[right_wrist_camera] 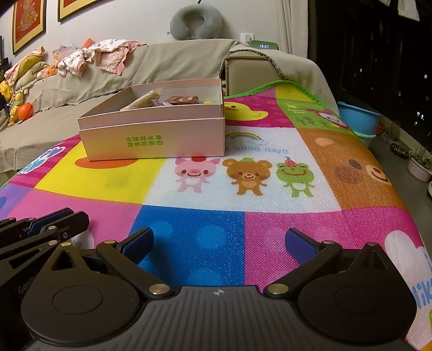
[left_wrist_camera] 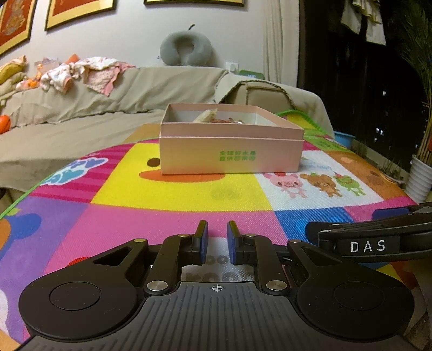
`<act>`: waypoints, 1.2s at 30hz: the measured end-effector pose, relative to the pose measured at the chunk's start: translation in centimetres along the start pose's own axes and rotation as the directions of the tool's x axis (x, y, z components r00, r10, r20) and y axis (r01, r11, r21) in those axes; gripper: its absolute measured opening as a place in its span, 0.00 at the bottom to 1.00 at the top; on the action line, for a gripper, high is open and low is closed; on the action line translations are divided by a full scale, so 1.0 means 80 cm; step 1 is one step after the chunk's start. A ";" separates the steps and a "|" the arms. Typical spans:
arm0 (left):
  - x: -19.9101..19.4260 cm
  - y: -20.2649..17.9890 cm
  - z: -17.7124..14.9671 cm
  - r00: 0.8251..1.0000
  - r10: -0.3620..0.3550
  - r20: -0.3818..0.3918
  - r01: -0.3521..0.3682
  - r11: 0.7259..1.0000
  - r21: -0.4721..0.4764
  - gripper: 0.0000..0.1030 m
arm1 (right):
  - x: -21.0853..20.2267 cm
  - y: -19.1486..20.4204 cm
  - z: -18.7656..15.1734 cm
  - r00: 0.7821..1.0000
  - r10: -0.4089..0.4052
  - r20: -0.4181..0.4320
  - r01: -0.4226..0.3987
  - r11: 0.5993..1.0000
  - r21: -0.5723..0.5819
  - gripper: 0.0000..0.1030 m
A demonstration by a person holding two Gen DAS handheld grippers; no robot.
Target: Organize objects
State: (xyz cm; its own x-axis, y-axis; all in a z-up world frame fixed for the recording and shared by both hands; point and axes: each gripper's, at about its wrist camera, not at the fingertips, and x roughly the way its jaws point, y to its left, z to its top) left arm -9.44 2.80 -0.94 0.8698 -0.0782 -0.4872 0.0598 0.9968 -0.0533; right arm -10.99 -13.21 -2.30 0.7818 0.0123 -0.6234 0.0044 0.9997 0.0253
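A beige-covered sofa (right_wrist_camera: 151,67) stood along the wall, with a heap of pink and floral children's clothes (right_wrist_camera: 100,58) on its backrest and a grey neck pillow (right_wrist_camera: 195,20) resting above. Framed red-and-gold pictures (left_wrist_camera: 78,10) hung on the wall. An orange ball (right_wrist_camera: 25,110) lay on the seat, a blue tub (right_wrist_camera: 357,117) stood near the dark window, and a green digital clock (right_wrist_camera: 263,45) glowed behind.

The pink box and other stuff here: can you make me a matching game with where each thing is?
Things:
1. pink box
2. neck pillow
3. blue tub
4. orange ball

Places:
A. on the floor beside the mat's right edge
B. on the sofa seat, far left
C. on the colourful mat
D. on top of the sofa back

Pairs: 1-C, 2-D, 3-A, 4-B
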 end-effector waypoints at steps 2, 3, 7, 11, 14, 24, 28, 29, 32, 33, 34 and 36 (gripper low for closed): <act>0.000 0.000 0.000 1.000 0.000 0.000 0.000 1.000 0.000 0.16 | 0.000 0.000 0.000 1.000 -0.001 0.000 0.001 1.000 0.000 1.00; 0.000 0.000 0.000 1.000 0.000 0.000 0.000 1.000 -0.001 0.16 | 0.000 0.001 0.000 1.000 -0.001 0.000 0.001 1.000 0.000 1.00; 0.000 0.000 0.000 1.000 0.000 0.000 0.000 1.000 -0.001 0.16 | -0.001 0.001 0.000 1.000 -0.001 0.000 0.001 1.000 0.000 1.00; 0.000 0.001 0.000 1.000 -0.002 0.001 0.002 1.000 -0.002 0.16 | -0.001 0.001 -0.001 1.000 -0.001 0.001 0.001 1.000 0.001 1.00; 0.000 0.001 0.000 1.000 0.000 0.001 0.000 1.000 -0.001 0.16 | -0.001 0.002 -0.001 1.000 0.000 0.002 0.000 1.000 -0.001 1.00; 0.000 0.000 0.000 1.000 0.000 0.002 0.000 1.000 0.000 0.16 | -0.003 0.002 -0.001 1.000 0.002 0.004 -0.002 1.000 -0.003 1.00; 0.000 0.000 0.000 1.000 0.000 0.002 0.000 1.000 0.000 0.16 | -0.003 0.003 -0.001 1.000 0.002 0.004 -0.002 1.000 -0.003 1.00; 0.000 0.000 0.000 1.000 0.001 0.002 -0.001 1.000 0.000 0.16 | -0.003 0.003 -0.001 1.000 0.001 0.004 -0.001 1.000 -0.003 1.00; 0.000 0.000 0.000 1.000 0.001 0.002 -0.001 1.000 0.001 0.16 | -0.003 0.003 -0.002 1.000 0.002 0.004 -0.002 1.000 -0.002 1.00; 0.000 0.000 0.000 1.000 0.001 0.002 -0.001 1.000 0.000 0.16 | -0.003 0.003 -0.002 1.000 0.001 0.004 -0.001 1.000 -0.002 1.00; 0.000 0.000 0.000 1.000 0.000 0.002 0.000 1.000 0.000 0.16 | -0.003 0.003 -0.002 1.000 0.001 0.004 -0.001 1.000 -0.002 1.00; 0.000 0.000 0.000 1.000 0.001 0.003 -0.001 1.000 0.001 0.16 | -0.003 0.003 -0.002 1.000 0.001 0.005 -0.001 1.000 -0.002 1.00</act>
State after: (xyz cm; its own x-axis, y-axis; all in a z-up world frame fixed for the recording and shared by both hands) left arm -9.46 2.82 -0.97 0.8711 -0.0774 -0.4850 0.0595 0.9969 -0.0522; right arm -11.29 -12.97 -2.23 0.7848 0.0135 -0.6197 0.0022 0.9997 0.0246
